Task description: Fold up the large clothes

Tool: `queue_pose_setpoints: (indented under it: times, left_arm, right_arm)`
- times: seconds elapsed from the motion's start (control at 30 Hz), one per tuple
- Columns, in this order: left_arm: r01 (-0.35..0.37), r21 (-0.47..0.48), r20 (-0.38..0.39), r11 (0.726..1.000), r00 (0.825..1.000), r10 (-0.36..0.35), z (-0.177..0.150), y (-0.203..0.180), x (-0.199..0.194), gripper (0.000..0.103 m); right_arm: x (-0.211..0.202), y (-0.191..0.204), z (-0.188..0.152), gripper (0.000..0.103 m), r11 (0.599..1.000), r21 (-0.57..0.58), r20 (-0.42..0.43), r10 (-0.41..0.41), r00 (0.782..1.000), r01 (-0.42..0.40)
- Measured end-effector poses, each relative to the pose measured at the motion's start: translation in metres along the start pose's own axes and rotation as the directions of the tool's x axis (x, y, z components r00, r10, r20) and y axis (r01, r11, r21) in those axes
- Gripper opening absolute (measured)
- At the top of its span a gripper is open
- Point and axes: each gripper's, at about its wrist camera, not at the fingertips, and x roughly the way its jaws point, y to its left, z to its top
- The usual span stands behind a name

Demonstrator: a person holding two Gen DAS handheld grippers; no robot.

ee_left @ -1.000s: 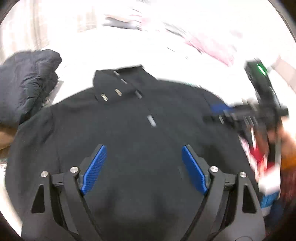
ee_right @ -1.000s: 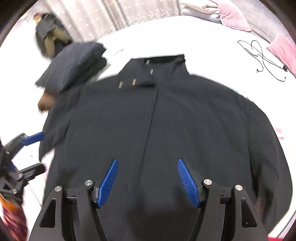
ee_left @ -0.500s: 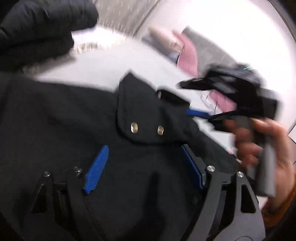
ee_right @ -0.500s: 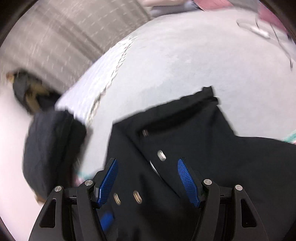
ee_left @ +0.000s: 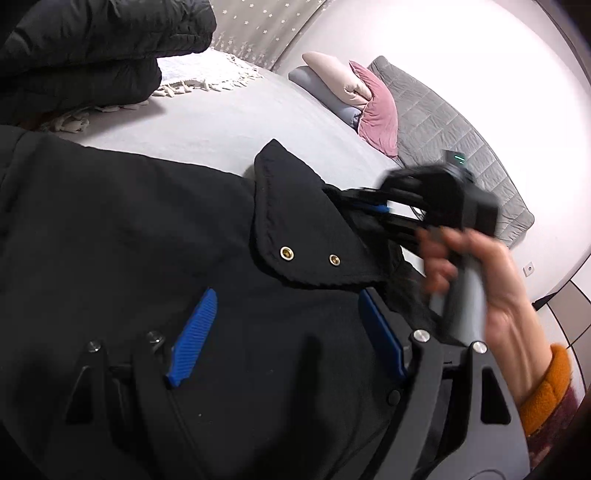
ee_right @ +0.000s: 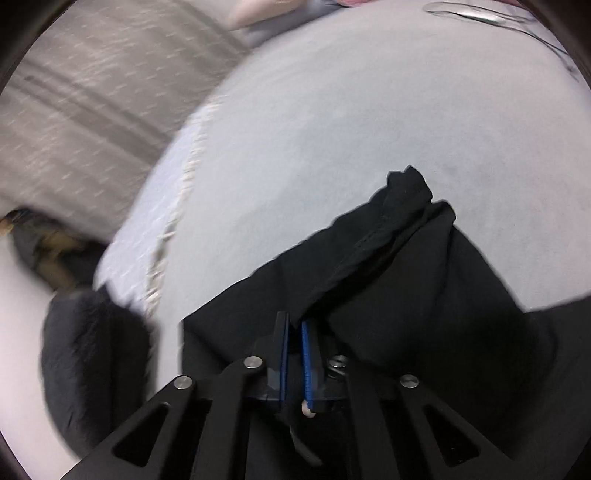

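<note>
A large black jacket (ee_left: 129, 229) lies spread on a grey bed sheet (ee_left: 229, 125). Its collar flap (ee_left: 310, 236) with two brass snaps stands just beyond my left gripper (ee_left: 284, 325), which is open and low over the jacket front. In the right wrist view my right gripper (ee_right: 294, 332) is shut on the black jacket fabric (ee_right: 406, 280) near the collar edge. In the left wrist view the right gripper (ee_left: 373, 214) reaches in behind the collar flap, held by a hand.
A folded dark puffer coat (ee_left: 85, 48) sits at the upper left on a fringed white blanket (ee_left: 199, 74). Pillows (ee_left: 354, 92) and a grey quilt (ee_left: 454, 147) lie at the far side. A cable (ee_right: 491, 18) lies on the sheet.
Both grippers moved up to the jacket's collar. The right gripper closed from open onto the fabric by the collar. The left gripper stayed open.
</note>
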Motion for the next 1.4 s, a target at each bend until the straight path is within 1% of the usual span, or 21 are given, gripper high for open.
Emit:
queue_pose_setpoints:
  times: [0.1, 0.17, 0.23, 0.27, 0.33, 0.4, 0.5, 0.53, 0.57, 0.6, 0.7, 0.77, 0.8, 0.87, 0.93, 0.97, 1.07, 1.17, 1.2, 1.27, 1.4]
  left_arm:
    - [0.002, 0.004, -0.004, 1.000, 1.000, -0.002, 0.000, 0.000, 0.001, 0.079]
    - [0.006, 0.011, -0.008, 1.000, 1.000, -0.006, 0.000, -0.001, 0.004, 0.079]
    - [0.010, 0.021, -0.012, 1.000, 1.000, -0.010, -0.001, -0.002, 0.006, 0.079]
    - [0.005, 0.030, -0.013, 1.000, 1.000, -0.005, -0.002, -0.003, 0.006, 0.079]
    - [0.005, 0.036, -0.017, 0.999, 1.000, -0.004, -0.003, -0.004, 0.007, 0.079]
    - [-0.003, 0.045, -0.015, 0.999, 1.000, 0.004, -0.003, -0.005, 0.008, 0.079]
    - [-0.009, 0.050, -0.016, 0.999, 1.000, 0.010, -0.003, -0.006, 0.009, 0.079]
    - [-0.009, 0.051, -0.015, 0.999, 1.000, 0.010, -0.003, -0.006, 0.008, 0.079]
    - [-0.008, 0.051, -0.014, 0.999, 1.000, 0.009, -0.003, -0.006, 0.008, 0.079]
    - [-0.007, 0.051, -0.012, 0.999, 1.000, 0.008, -0.002, -0.007, 0.008, 0.079]
    - [0.007, 0.048, 0.012, 0.999, 1.000, -0.008, -0.001, -0.007, 0.003, 0.079]
    - [0.008, 0.053, 0.024, 0.999, 1.000, -0.009, 0.000, -0.007, 0.002, 0.079]
    - [-0.001, 0.054, 0.017, 0.999, 1.000, 0.000, -0.001, -0.007, 0.003, 0.079]
    - [-0.021, 0.049, -0.009, 0.999, 1.000, 0.021, -0.002, -0.005, 0.009, 0.079]
    - [-0.031, 0.063, -0.010, 0.998, 0.999, 0.031, -0.003, -0.006, 0.011, 0.079]
    - [-0.035, 0.069, -0.010, 0.997, 0.999, 0.036, -0.004, -0.007, 0.012, 0.079]
    - [-0.055, 0.087, -0.011, 0.995, 0.998, 0.056, -0.005, -0.012, 0.012, 0.079]
    - [-0.074, 0.095, -0.010, 0.993, 0.997, 0.075, -0.006, -0.015, 0.010, 0.080]
    - [-0.092, 0.103, -0.012, 0.990, 0.996, 0.094, -0.007, -0.018, 0.009, 0.080]
    - [-0.116, 0.134, -0.023, 0.984, 0.992, 0.120, -0.010, -0.028, 0.007, 0.080]
    - [-0.112, 0.198, -0.076, 0.974, 0.989, 0.129, -0.022, -0.054, -0.001, 0.080]
  right_arm:
    - [-0.040, -0.017, -0.008, 0.004, 0.984, -0.087, -0.016, 0.156, 0.988, -0.157]
    - [-0.062, -0.041, -0.013, 0.004, 0.969, -0.110, -0.024, 0.220, 0.975, -0.221]
    - [-0.074, -0.078, -0.021, 0.004, 0.945, -0.089, -0.059, 0.311, 0.949, -0.315]
    - [-0.075, -0.096, -0.027, 0.004, 0.962, -0.082, -0.060, 0.256, 0.965, -0.260]
    - [-0.073, -0.126, -0.030, 0.004, 0.993, -0.083, -0.071, 0.082, 0.994, -0.087]
    - [-0.082, -0.140, -0.029, 0.005, 0.995, -0.059, -0.045, 0.082, 0.996, -0.084]
    - [-0.098, -0.118, -0.031, 0.015, 0.985, -0.153, 0.021, -0.073, 0.997, 0.075]
    - [-0.100, -0.109, -0.030, 0.022, 0.981, -0.174, 0.029, -0.087, 0.996, 0.091]
    - [-0.103, -0.099, -0.030, 0.040, 0.979, -0.184, 0.039, -0.085, 0.996, 0.091]
    - [-0.108, -0.087, -0.032, 0.053, 0.978, -0.192, 0.067, -0.069, 0.995, 0.081]
    - [-0.110, -0.054, -0.033, 0.054, 0.971, -0.240, 0.125, 0.023, 0.992, 0.007]
    - [-0.098, -0.038, -0.037, 0.054, 0.960, -0.279, 0.124, 0.055, 0.991, -0.018]
    - [-0.095, -0.045, -0.043, 0.053, 0.955, -0.296, 0.110, 0.053, 0.993, -0.019]
    - [-0.062, -0.041, -0.043, 0.052, 0.947, -0.318, 0.079, -0.021, 0.997, 0.046]
    - [-0.035, -0.055, -0.039, 0.039, 0.930, -0.337, 0.082, -0.125, 0.989, 0.145]
    - [-0.033, -0.058, -0.035, 0.027, 0.928, -0.335, 0.132, -0.126, 0.983, 0.164]
    - [-0.042, -0.067, -0.023, 0.026, 0.955, -0.253, 0.166, -0.114, 0.980, 0.153]
    - [-0.061, -0.063, -0.034, 0.037, 0.942, -0.249, 0.179, -0.185, 0.966, 0.227]
    - [-0.071, -0.063, -0.043, 0.051, 0.939, -0.262, 0.181, -0.179, 0.967, 0.223]
    - [-0.098, -0.070, -0.069, 0.062, 0.932, -0.284, 0.182, -0.177, 0.967, 0.224]
    - [-0.156, -0.094, -0.105, 0.065, 0.916, -0.316, 0.140, -0.213, 0.967, 0.247]
